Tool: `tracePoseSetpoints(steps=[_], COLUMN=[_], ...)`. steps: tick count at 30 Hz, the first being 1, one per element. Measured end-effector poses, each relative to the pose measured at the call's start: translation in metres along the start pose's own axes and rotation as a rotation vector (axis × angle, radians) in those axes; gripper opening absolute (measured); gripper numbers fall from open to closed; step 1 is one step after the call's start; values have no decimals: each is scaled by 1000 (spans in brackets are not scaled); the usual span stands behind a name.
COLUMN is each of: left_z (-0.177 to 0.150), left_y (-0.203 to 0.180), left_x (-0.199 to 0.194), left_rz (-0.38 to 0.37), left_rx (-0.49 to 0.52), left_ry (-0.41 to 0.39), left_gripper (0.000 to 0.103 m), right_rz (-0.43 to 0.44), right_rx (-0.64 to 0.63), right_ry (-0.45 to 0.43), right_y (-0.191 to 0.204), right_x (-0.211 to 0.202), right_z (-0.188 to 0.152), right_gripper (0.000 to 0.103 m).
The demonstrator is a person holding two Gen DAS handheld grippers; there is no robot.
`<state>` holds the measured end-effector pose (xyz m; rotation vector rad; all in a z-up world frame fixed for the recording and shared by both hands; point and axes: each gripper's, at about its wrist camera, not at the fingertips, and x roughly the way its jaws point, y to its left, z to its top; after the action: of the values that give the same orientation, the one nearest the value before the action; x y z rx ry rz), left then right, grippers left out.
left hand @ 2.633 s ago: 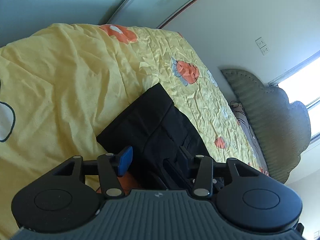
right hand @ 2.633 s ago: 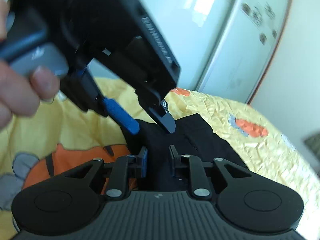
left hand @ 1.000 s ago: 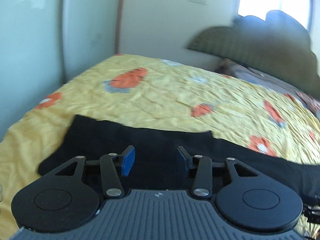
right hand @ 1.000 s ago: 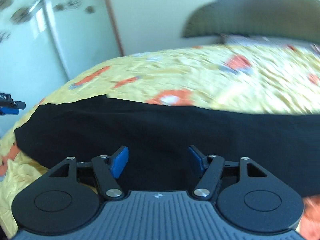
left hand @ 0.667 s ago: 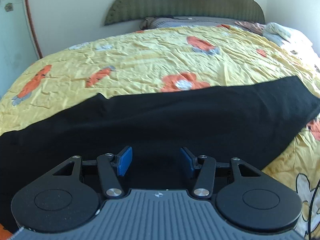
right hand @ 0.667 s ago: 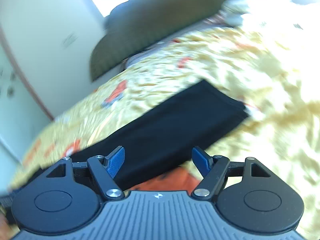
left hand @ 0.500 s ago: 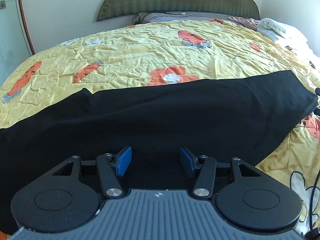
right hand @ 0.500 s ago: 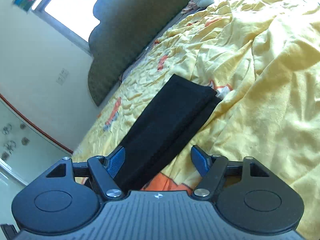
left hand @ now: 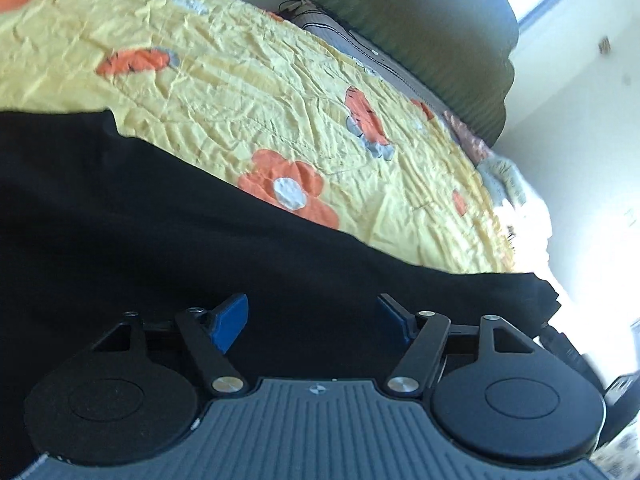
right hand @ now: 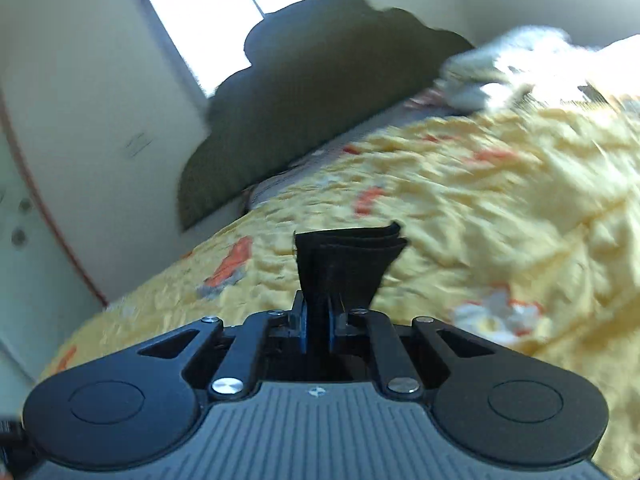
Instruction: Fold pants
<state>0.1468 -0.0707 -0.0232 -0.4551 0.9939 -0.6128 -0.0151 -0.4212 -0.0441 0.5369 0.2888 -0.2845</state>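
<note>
now the right hand-held gripper [right hand: 317, 326] pinches the black pants [right hand: 344, 264]; the left hand-held gripper [left hand: 312, 322] gapes empty above them.

The right gripper [right hand: 316, 326] has just clamped its jaws on the pants [right hand: 344, 264] end. The left gripper [left hand: 312, 320], jaws just widened, has dropped closer over the cloth.
</note>
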Motion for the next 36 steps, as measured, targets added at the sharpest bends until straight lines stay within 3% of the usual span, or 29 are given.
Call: tracePoseSetpoints(steps=[3, 6, 8, 11, 13, 17, 20, 22, 26, 27, 28, 30, 32, 36], left_z=[5, 3, 2, 4, 9, 15, 7, 3, 5, 7, 9, 13, 14, 6], left_y=[4, 3, 1, 2, 6, 12, 23, 30, 36, 36, 35, 29, 22, 19], left_x=[13, 29, 40, 46, 50, 56, 43, 35, 39, 40, 40, 33, 15, -24], left_rz=[-173, -279, -277, -213, -220, -186, -230, -227, -264, -278, -278, -208, -137, 53], left_rx=[-123, -199, -216, -224, -236, -220, -255, -280, -355, -357, -345, -264, -158, 33], left_ry=[35, 80, 92, 62, 50, 106, 111, 93, 98, 94, 86, 51, -32, -178], left_gripper=[81, 87, 87, 85, 66, 48, 48, 62, 65, 61, 32, 2, 2, 2], right_rz=[136, 266, 326, 368, 381, 406, 405, 391, 410, 418, 428, 447, 447, 545], right_rx=[-294, -451, -479, -485, -494, -539, -533, -504, -479, -495, -505, -518, -547, -536], right_ry=[37, 103, 151, 196, 211, 212, 192, 173, 179, 182, 186, 200, 202, 236], right_y=[80, 128, 145, 158, 163, 173, 177, 176, 176, 179, 180, 185, 192, 210], right_x=[-4, -4, -3, -2, -5, -9, -14, -16, -16, -17, -19, -21, -20, -10], right_z=[-15, -46, -65, -83, -88, -90, -88, -83, -78, -80, -81, -84, -87, -93], right_gripper=[9, 9, 9, 9, 9, 9, 9, 9, 9, 9, 9, 9, 9, 9])
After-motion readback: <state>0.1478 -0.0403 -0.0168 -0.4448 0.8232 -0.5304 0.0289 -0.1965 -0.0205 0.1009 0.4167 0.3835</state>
